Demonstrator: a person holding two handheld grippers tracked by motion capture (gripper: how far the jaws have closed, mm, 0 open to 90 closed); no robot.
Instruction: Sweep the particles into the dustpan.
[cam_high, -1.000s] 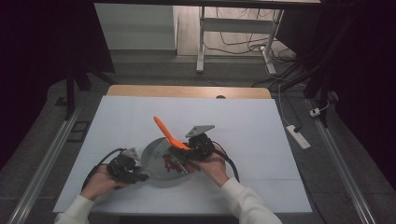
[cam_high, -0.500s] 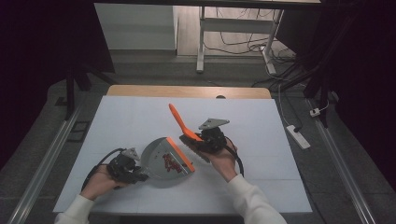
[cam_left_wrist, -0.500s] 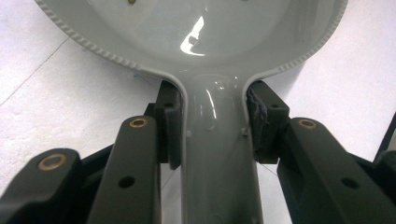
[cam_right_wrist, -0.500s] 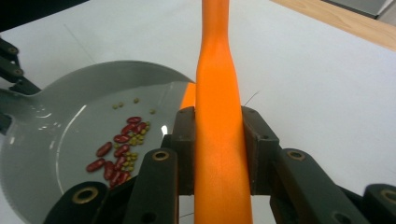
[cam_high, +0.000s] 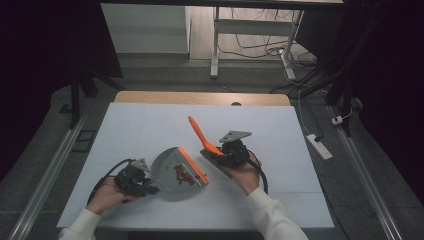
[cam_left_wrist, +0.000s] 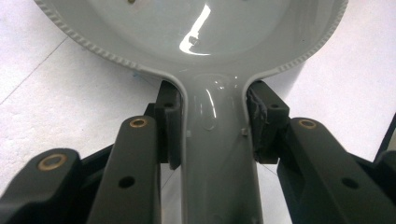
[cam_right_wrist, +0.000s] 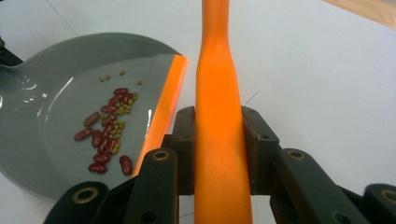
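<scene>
Left gripper (cam_high: 134, 181) is clamped on the grey handle of the dustpan (cam_high: 175, 172), which sits flat on the white table (cam_high: 140, 130) near the front edge, orange lip facing right; the left gripper view shows both pads (cam_left_wrist: 170, 126) pressed against the handle's sides. Right gripper (cam_high: 227, 152) is closed around the orange brush handle (cam_high: 200, 134), holding it tilted up and away just right of the dustpan, not touching it. Red beans (cam_right_wrist: 105, 140) and small green ones (cam_right_wrist: 122, 112) lie in a loose pile inside the pan.
</scene>
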